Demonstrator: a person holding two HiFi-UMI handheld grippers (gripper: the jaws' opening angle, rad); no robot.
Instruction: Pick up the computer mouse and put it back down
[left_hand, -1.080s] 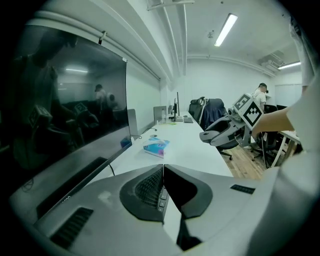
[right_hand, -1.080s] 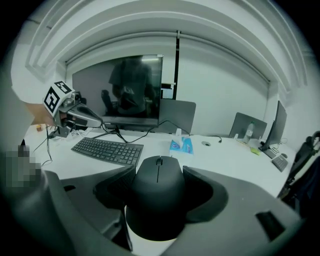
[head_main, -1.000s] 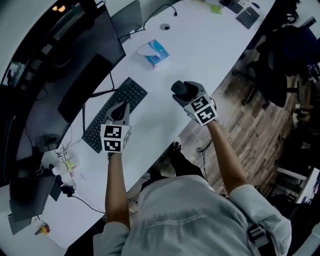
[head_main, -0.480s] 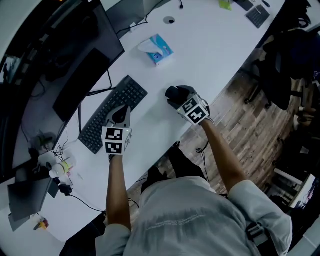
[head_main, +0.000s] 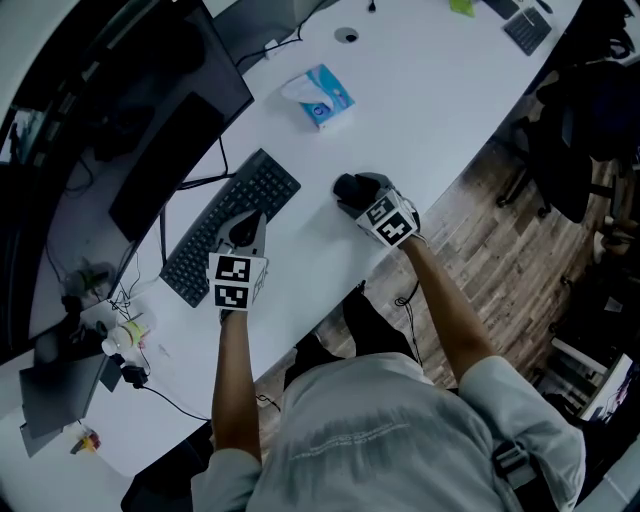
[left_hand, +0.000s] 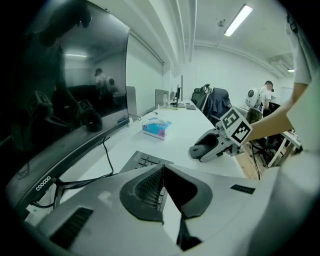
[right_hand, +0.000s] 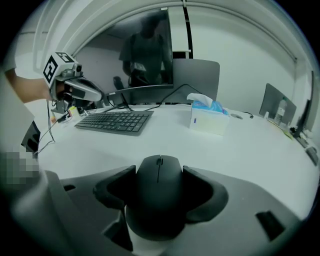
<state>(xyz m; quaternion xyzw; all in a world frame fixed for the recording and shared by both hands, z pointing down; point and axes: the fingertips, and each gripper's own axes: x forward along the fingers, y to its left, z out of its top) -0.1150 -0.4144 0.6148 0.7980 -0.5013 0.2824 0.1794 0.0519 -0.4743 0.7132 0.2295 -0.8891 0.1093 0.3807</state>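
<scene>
- The computer mouse (right_hand: 159, 172) is black and sits between the two jaws of the right hand-held gripper (head_main: 357, 192). The jaws press against its left and right flanks.
- Its long axis runs along the gripper's own line. The scroll-wheel end points away from the person, toward the tissue box (head_main: 322, 97) at the back of the worktop (head_main: 430, 90).
- In the head view the mouse lies low over the white worktop, near its front edge and to the right of the keyboard (head_main: 265, 185). Whether its underside touches the surface cannot be told.
- The right forearm is bare and reaches forward and slightly leftward from the person's body. The gripper's marker cube faces up at the wrist end.
- The left hand-held gripper (left_hand: 162, 170) has its jaws closed tip to tip with nothing between them. It is held above the near part of the keyboard, on a left forearm stretched straight ahead.
- Both cubes carry black-and-white square marker patterns.
- The curved monitor (head_main: 150, 130) has a short white word on its lower bezel, which seems to read "coocaa".
- The tissue box is blue and white, and its print is too small to read.
</scene>
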